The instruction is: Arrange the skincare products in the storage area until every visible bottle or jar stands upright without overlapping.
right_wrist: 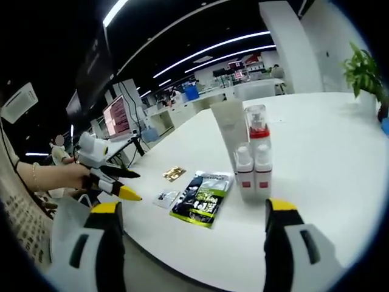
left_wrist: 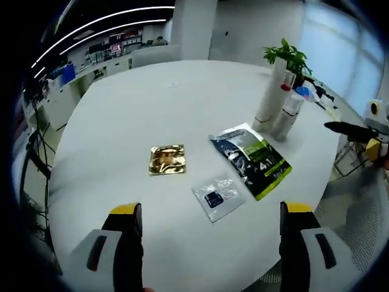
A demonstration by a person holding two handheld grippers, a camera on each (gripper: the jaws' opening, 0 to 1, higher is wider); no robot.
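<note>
Both our grippers, left [left_wrist: 209,228] and right [right_wrist: 191,234], hang spread and empty at the counter [left_wrist: 152,103] edge; bottles [right_wrist: 254,161] stand upright ahead, sachets [left_wrist: 250,158] flat between.

A large white "4" is printed on the green edge of the dark blue and green foil pouch [left_wrist: 252,159]; the remaining print is too small to read.
</note>
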